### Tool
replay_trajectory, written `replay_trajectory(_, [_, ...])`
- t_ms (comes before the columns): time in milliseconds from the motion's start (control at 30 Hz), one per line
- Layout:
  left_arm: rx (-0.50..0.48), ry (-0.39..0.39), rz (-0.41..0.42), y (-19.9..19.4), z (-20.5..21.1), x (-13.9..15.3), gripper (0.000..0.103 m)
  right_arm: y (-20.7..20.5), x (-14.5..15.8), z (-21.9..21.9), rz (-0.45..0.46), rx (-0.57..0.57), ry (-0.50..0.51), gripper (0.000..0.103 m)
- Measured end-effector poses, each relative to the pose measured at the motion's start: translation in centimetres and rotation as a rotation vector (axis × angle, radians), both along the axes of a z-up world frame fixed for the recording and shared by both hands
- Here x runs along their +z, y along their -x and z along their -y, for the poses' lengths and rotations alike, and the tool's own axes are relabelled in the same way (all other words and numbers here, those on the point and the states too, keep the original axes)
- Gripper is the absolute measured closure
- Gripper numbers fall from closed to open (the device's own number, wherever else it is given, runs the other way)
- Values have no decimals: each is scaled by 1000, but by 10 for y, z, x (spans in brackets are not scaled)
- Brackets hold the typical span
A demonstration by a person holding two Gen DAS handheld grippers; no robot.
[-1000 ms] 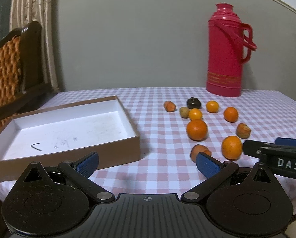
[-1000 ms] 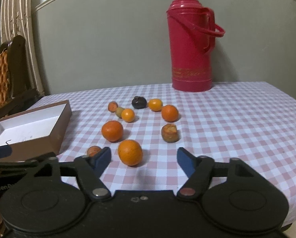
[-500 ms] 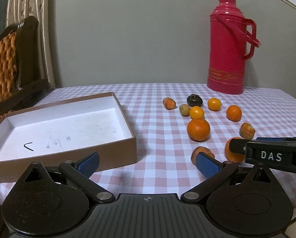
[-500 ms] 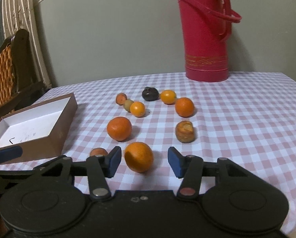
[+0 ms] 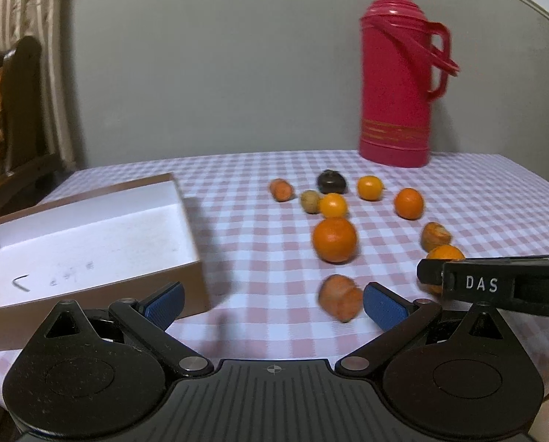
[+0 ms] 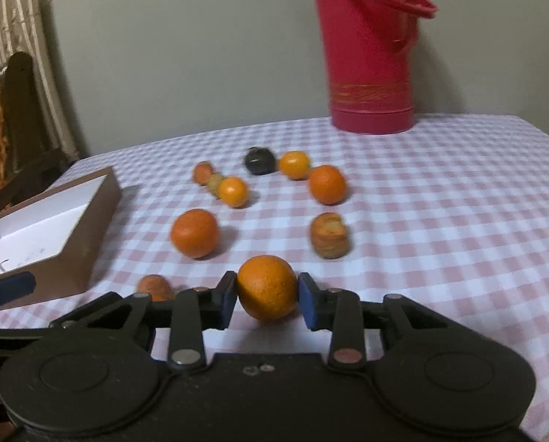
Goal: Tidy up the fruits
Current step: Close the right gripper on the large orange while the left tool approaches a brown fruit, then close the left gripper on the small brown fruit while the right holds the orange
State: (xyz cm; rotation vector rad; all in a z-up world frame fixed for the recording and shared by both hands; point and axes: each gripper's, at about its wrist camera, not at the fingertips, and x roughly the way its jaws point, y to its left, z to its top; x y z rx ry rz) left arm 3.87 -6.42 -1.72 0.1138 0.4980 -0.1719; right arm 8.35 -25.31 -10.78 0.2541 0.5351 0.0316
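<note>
Several oranges and small fruits lie on the pink checked tablecloth. My right gripper is shut on the nearest orange, its blue pads touching both sides; the same orange shows partly hidden behind the right gripper's arm in the left wrist view. My left gripper is open and empty, with a small orange-brown fruit just inside its right finger. A brown box with a white inside lies to the left; it also shows in the right wrist view.
A tall red thermos stands at the back right of the table. A large orange, a dark fruit and smaller oranges lie mid-table. A wooden wicker chair stands at the left.
My right gripper moved forward around the nearest orange and closed on it. My left gripper stayed open and shifted slightly forward towards the small orange-brown fruit.
</note>
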Motion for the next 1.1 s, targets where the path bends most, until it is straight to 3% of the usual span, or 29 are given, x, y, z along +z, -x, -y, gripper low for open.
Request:
replay_trajectory(167, [-24,2,-7,-4,16,-4,0,6,-2,17,-10,-44,9,76])
replay_trajectory(233, [-33,4,-9,-6,20,-5,11,8,-2,20,-8,-49,19,76])
replay_trajectory(467, [-51,25,-61,-15,28,-14,25,11,-3,25,-5,-61,2,76])
replay_trajectory(533, [-58,22,-74,-16,30,-16,38,11,-3,24,-4,-61,4,76])
replay_trajectory(567, [-61,29,-80,-17,30,-17,39,11,-3,24,-4,-63,2,76])
replay_trajectory(700, [-55,34,-75,-17,30,-18,43,10,-3,23,-4,-67,4,76])
replay_trajectory(800, [-53,35,-67,-16,30,-18,58,8,-3,22,-3,-69,10,76])
replay_trajectory(867, [-53,35,-66,-16,30,-17,59,7,-4,21,-1,-72,10,76])
replay_trajectory(933, [-54,38,-65,-16,30,-17,68,7,-4,21,0,-72,10,76])
replay_trajectory(1100, [-57,41,-63,-14,29,-17,68,8,-4,22,4,-77,7,77])
